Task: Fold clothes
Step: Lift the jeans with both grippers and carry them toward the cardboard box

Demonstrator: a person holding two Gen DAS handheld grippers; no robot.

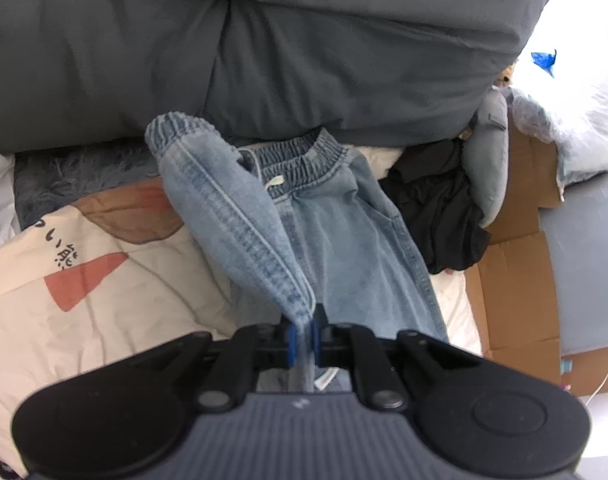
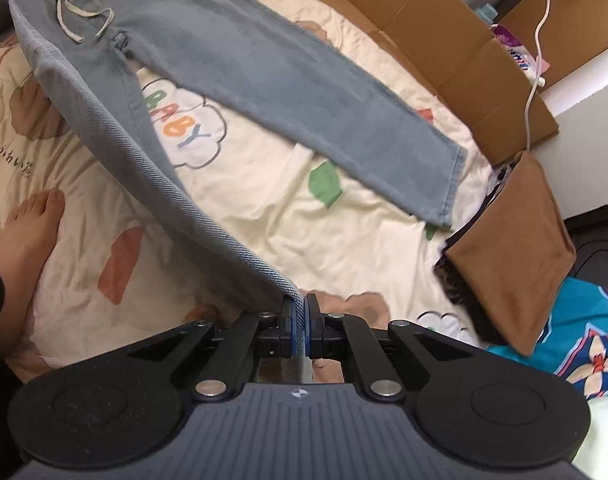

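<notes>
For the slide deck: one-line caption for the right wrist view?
Right gripper shut on the jeans, lifting one leg off the printed bedsheet while the other lies flat.

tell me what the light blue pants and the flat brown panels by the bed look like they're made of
Pants: looks like washed denim, matte and faded; diagonal twill weave shows on the lifted leg, with a gathered elastic waistband and a pale drawcord.
Brown panels: likely corrugated cardboard, dull and uncoated; flattened flaps with straight crease lines.
</notes>
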